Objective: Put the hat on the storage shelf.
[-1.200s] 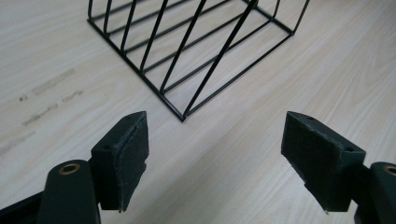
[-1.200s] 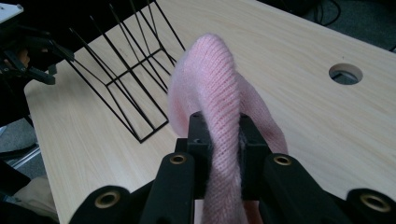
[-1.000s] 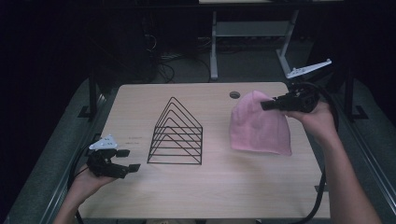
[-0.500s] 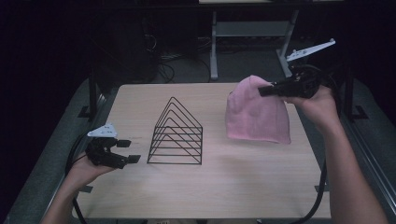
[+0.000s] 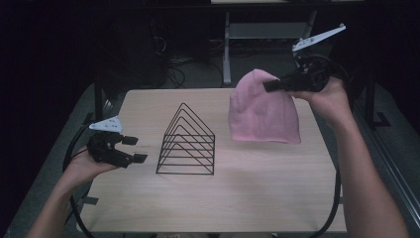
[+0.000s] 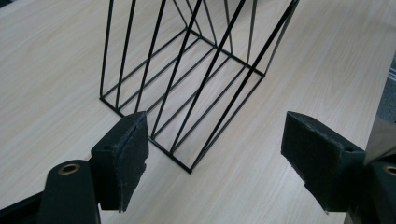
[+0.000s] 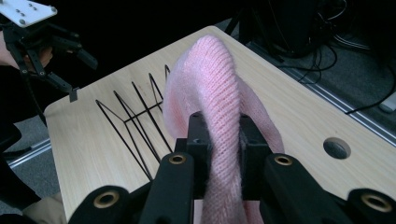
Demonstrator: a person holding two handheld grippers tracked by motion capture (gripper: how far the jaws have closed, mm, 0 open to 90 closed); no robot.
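Right claw: we find the right gripper point(image 5: 270, 85) clamped on a fold at the crown of the pink knit hat point(image 5: 265, 111); in the right gripper view the jaws pinch the ribbed wool point(image 7: 219, 140) from both sides.
Hat: we see it hanging free from that pinch, its hem clear of the table, at about 2 o'clock from the table's middle.
Left claw: we note the left gripper point(image 5: 132, 148) spread wide and holding nothing, at 9 o'clock just beside the rack; its pads point(image 6: 122, 156) stand either side of the rack's near corner without touching it.
Rack: we list a black wire rack point(image 5: 187, 141) of nested triangular frames, upright at the table's centre.
Step in hand: we judge the hat is lifted for carrying to the rack.
Next move: we expect a swing toward 9 o'clock, with the hat opened or draped over the rack's peak; the free claw may need to steady the rack or take the hem.
Surface: we record a pale wood-grain table point(image 5: 277, 198) with a round cable hole point(image 7: 337, 148) near its far edge.
Room: we see dark surroundings, with a metal stand point(image 5: 228, 54) and cables on the floor at 12 o'clock.
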